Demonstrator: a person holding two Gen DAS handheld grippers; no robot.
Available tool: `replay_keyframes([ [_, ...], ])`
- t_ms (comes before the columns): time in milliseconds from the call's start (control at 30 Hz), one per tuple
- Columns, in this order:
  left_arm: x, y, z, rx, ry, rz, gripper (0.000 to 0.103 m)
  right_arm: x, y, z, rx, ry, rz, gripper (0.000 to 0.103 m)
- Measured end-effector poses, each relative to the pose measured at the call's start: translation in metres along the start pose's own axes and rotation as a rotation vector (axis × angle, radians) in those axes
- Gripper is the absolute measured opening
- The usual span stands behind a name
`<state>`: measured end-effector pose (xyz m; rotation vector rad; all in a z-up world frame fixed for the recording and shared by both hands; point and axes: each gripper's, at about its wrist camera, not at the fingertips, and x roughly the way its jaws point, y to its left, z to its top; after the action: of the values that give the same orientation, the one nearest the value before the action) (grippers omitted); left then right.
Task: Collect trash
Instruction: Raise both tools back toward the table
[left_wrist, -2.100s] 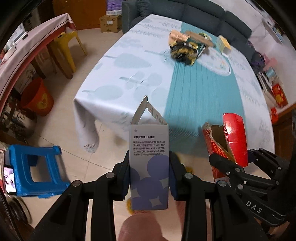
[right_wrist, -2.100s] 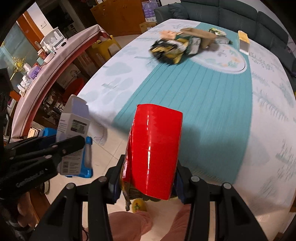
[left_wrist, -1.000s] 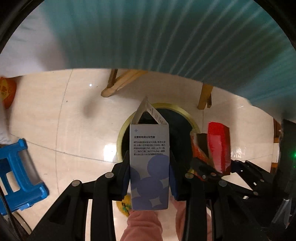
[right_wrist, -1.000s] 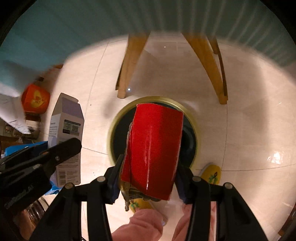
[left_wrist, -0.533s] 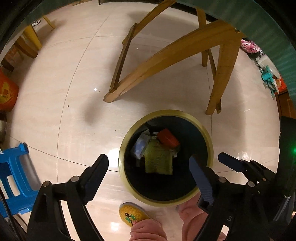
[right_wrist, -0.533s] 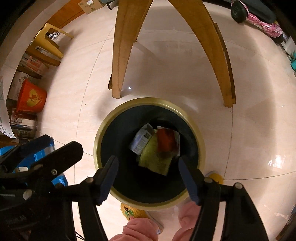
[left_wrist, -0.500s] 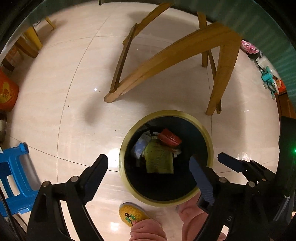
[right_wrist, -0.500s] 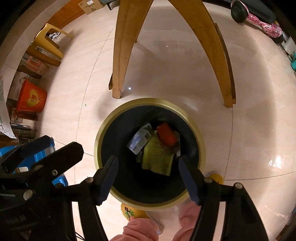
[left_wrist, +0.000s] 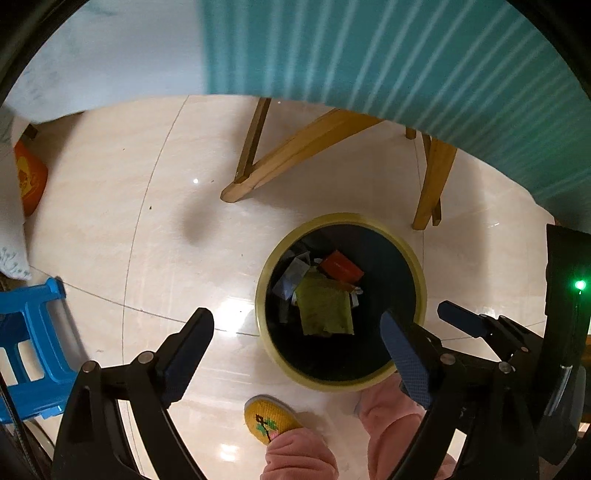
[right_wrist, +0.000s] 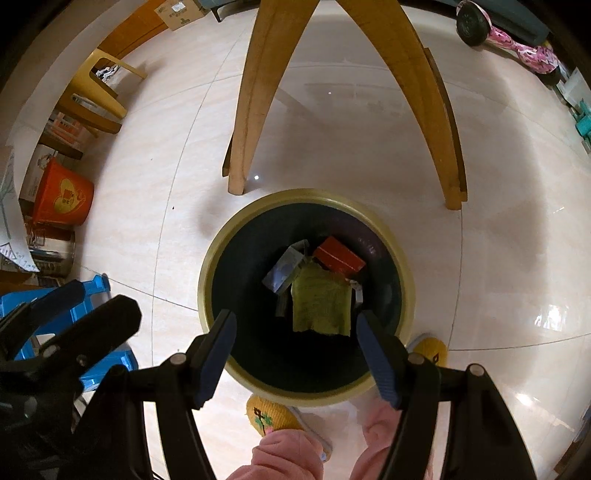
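A round trash bin (left_wrist: 415, 266) with a yellow rim and dark inside stands on the tiled floor; it also shows in the right wrist view (right_wrist: 210, 258). Inside lie the red box (left_wrist: 341, 266) (right_wrist: 340, 254), the white-and-blue carton (left_wrist: 293, 275) (right_wrist: 286, 267) and a green wrapper (left_wrist: 324, 308) (right_wrist: 321, 306). My left gripper (left_wrist: 295, 339) is open and empty above the bin's near-left side. My right gripper (right_wrist: 297, 338) is open and empty directly above the bin; it also shows in the left wrist view (left_wrist: 461, 321).
Wooden table legs (right_wrist: 255, 110) stand just behind the bin under the teal tablecloth (left_wrist: 406, 55). A blue stool (left_wrist: 29, 343), an orange bucket (right_wrist: 61, 199) and a yellow stool (right_wrist: 96, 96) are at the left. The person's yellow slippers (right_wrist: 271, 415) are beside the bin.
Both grippers carried the carton and red box from the table to over the bin, opened, and the items dropped in. Since then the left view has tilted up slightly.
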<state>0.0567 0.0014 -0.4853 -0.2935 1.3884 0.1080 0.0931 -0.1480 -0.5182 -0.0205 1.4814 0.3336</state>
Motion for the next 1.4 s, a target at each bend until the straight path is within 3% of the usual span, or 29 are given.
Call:
replay_keyframes([
  [333,-0.037,0.004,-0.023,-0.017,0.02,0.015,0.09,-0.035,0.005,-0.027,-0.004,0.0,-0.014,0.068],
  [500,-0.095,0.0,-0.037,-0.021,0.001,0.011,0.09,-0.072,0.012,-0.047,-0.009,0.006,-0.006,0.068],
  [700,-0.189,-0.013,-0.042,0.038,-0.057,0.007,0.09,-0.159,0.028,-0.066,-0.046,-0.035,0.033,0.068],
  [867,-0.275,-0.02,-0.032,0.081,-0.157,0.024,0.09,-0.249,0.046,-0.065,-0.122,-0.14,0.054,0.068],
  [1067,-0.365,-0.016,-0.007,0.061,-0.27,-0.024,0.09,-0.341,0.054,-0.047,-0.116,-0.31,0.046,0.068],
  [1200,-0.408,-0.019,0.012,0.083,-0.34,-0.026,0.09,-0.386,0.062,-0.03,-0.119,-0.414,0.037,0.068],
  [1400,-0.441,-0.021,0.049,0.084,-0.387,-0.059,0.09,-0.443,0.07,-0.001,-0.105,-0.545,0.035,0.068],
])
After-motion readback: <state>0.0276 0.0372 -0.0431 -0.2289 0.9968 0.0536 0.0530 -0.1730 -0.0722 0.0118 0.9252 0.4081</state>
